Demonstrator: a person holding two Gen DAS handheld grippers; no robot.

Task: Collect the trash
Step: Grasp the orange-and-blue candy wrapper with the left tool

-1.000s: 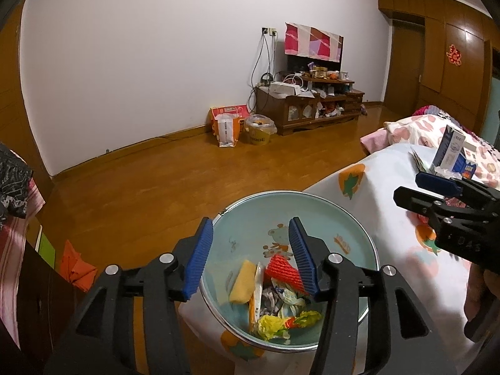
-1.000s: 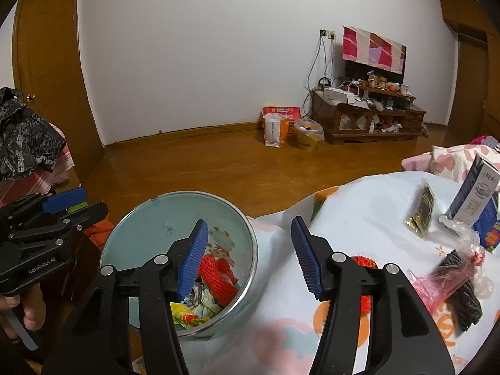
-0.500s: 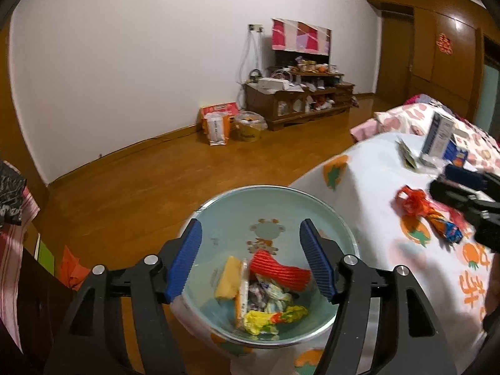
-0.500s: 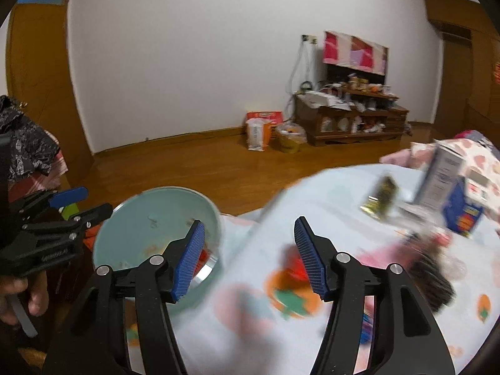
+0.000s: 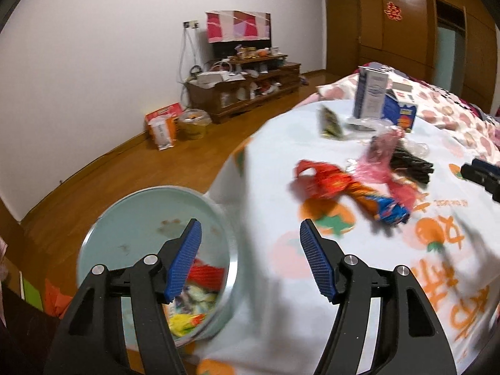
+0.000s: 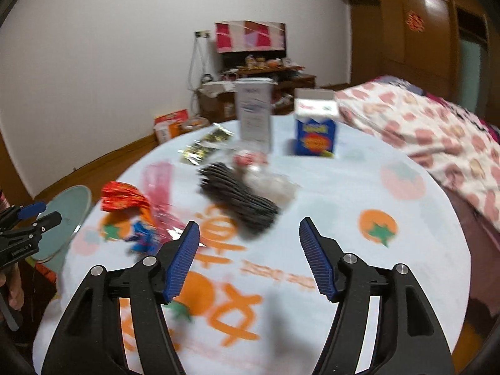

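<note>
Blurring across desk (image 6: 343,193): box print (image 6: 315,137) proving unreadable. Hiding part of bin contents (image 5: 200,287) behind left claw (image 5: 250,259). Cutting right claw (image 5: 481,175) at frame edge.

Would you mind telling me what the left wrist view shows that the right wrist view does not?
Only the left wrist view looks into the trash bin and shows wrappers piled inside. Only the right wrist view shows the bare stretch of tablecloth toward the pink-spotted bedding. Both show the red-orange wrapper, the black ribbed item, the blue carton, and empty hand-held gripper fingers.
</note>
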